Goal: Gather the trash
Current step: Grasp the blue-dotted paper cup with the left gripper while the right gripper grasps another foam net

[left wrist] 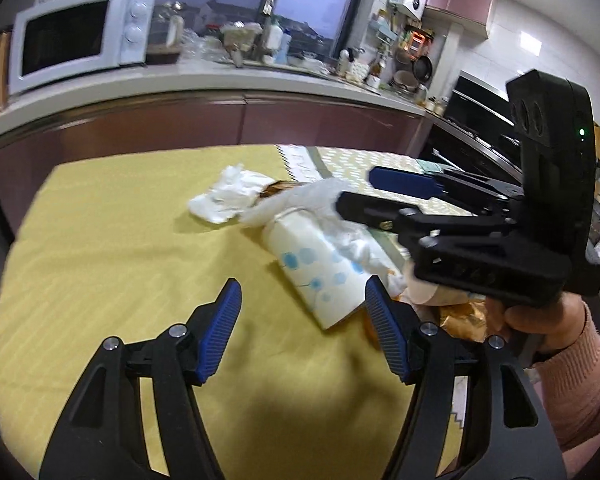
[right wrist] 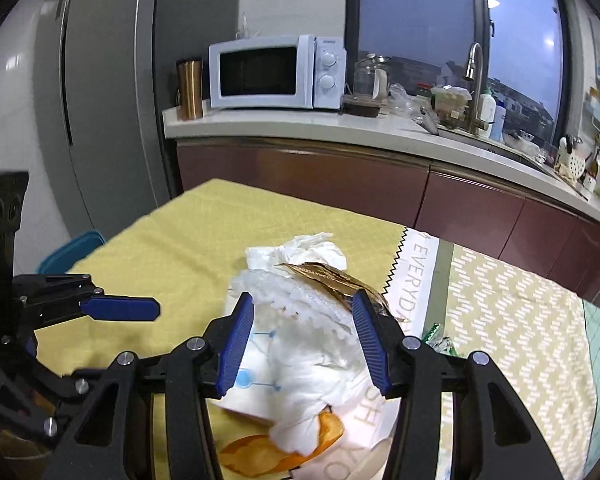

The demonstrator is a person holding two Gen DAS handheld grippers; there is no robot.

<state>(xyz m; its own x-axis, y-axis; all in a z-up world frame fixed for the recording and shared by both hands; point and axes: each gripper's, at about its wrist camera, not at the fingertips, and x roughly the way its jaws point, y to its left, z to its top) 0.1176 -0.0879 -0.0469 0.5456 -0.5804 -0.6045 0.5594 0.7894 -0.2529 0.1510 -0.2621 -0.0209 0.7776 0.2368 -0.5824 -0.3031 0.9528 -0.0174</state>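
A pile of trash lies on the yellow tablecloth point(left wrist: 120, 248): a paper cup with blue dots point(left wrist: 320, 276) on its side, crumpled white tissues point(left wrist: 228, 194), a gold wrapper point(right wrist: 332, 276) and orange peel point(right wrist: 260, 454). My left gripper point(left wrist: 304, 328) is open, low over the cloth, with the cup's rim by its right finger. My right gripper point(right wrist: 304, 344) is open, its blue pads on either side of the tissue point(right wrist: 312, 364) that covers the cup. It also shows in the left wrist view point(left wrist: 364, 188), and the left gripper shows in the right wrist view point(right wrist: 140, 308).
A patterned cloth point(right wrist: 512, 312) covers the table's right part. A blue lidded box point(right wrist: 72, 252) sits beyond the table's left edge. A counter with a white microwave point(right wrist: 276, 72), a sink and clutter runs behind. A grey fridge point(right wrist: 100, 80) stands at the left.
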